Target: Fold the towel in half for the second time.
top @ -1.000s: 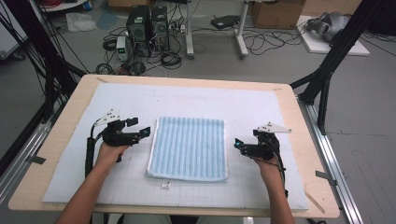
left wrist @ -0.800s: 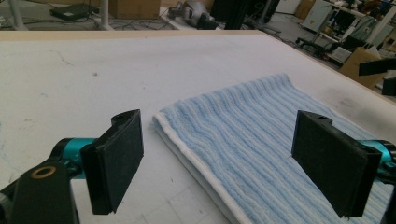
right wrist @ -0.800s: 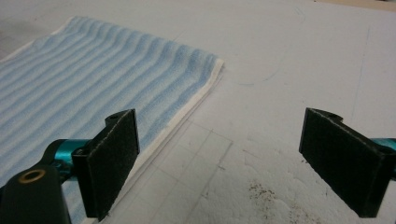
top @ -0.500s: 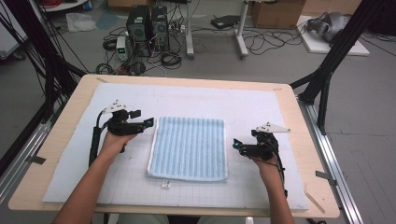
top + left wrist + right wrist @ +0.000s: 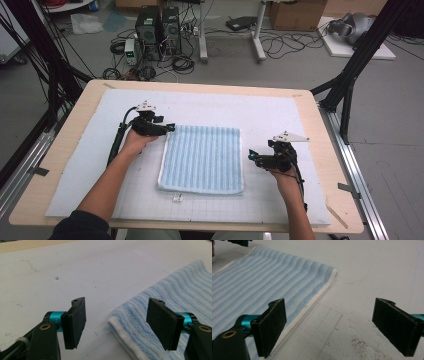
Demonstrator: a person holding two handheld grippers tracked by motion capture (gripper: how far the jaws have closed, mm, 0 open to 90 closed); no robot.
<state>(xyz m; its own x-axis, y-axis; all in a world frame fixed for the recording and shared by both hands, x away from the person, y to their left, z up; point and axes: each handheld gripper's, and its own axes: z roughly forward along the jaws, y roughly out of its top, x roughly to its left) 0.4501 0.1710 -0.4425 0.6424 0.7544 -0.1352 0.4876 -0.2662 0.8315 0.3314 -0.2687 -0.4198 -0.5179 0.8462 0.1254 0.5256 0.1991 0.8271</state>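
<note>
Lying flat near the middle of the white gridded foam mat point(image 5: 300, 200), a folded light-blue striped terry towel with a white hem point(image 5: 202, 157) is the thing in hand; a small white tag sits just off its near edge. The mat covers most of a pale wooden table point(image 5: 60, 165).

Left gripper point(image 5: 167, 129) — at the towel's far left corner, tips at the cloth's edge. In the left gripper view point(image 5: 116, 326) its black padded jaws stand apart, having just been closing, with the towel's white-hemmed corner point(image 5: 120, 325) lying between and below them; the pads do not press on it.

Right gripper point(image 5: 251, 156) — just beside the towel's right edge, near the front half, over bare mat. In the right gripper view point(image 5: 329, 330) its jaws are spread wide; the left pad overlaps the towel's hem point(image 5: 294, 315), the right one stands over the mat, nothing pinched.

Both forearms enter from the bottom of the high view; cables trail from each gripper.
</note>
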